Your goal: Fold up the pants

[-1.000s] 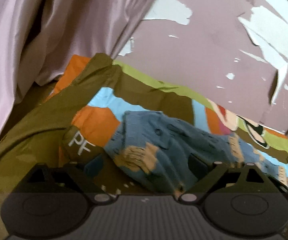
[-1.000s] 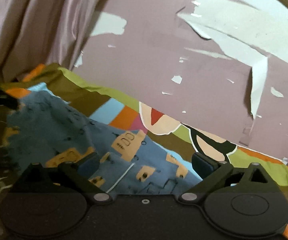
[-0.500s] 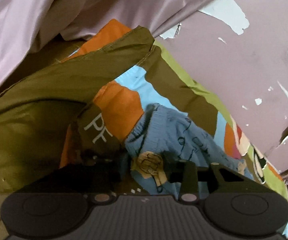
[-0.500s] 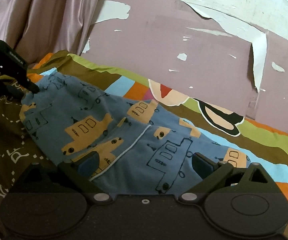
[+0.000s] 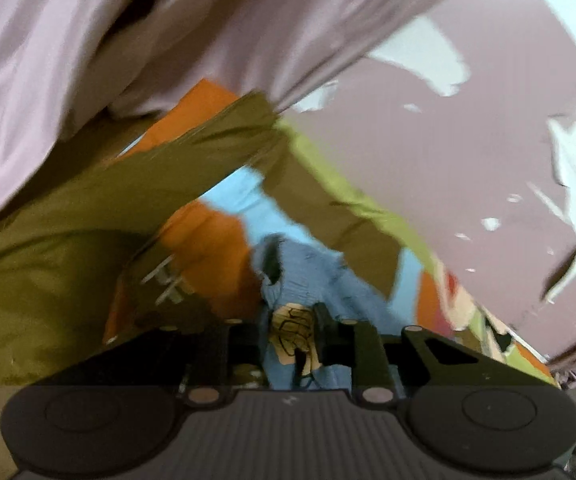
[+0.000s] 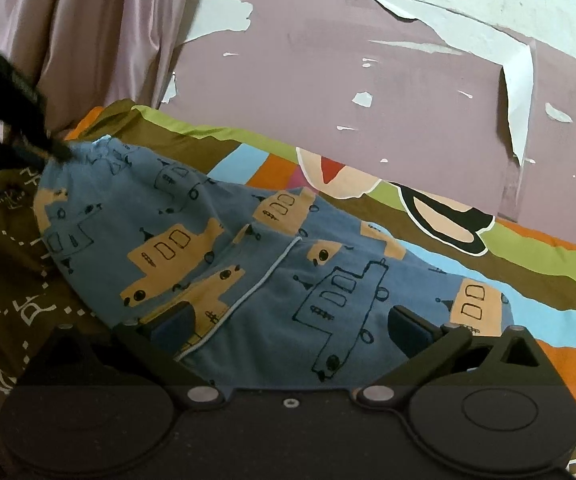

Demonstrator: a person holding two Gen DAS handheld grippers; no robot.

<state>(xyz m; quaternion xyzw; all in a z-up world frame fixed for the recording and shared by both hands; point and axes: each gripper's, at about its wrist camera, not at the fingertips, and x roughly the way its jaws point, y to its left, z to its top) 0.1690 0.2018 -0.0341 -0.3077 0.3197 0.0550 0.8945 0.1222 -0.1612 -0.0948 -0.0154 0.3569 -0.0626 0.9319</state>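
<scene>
The blue pants with tan boat prints lie spread on a colourful bedsheet. My left gripper is shut on the edge of the pants at their far left end, lifting it a little. It also shows in the right wrist view as a dark shape at the left. My right gripper is open, its jaws wide apart just above the near part of the pants, holding nothing.
A mauve wall with peeling paint runs behind the bed. A pink curtain hangs at the left. The sheet is bunched in olive folds left of the pants.
My left gripper closed on the pants' edge and pulled it up and left. The pants now lie more stretched out under my right gripper, which stayed open.
</scene>
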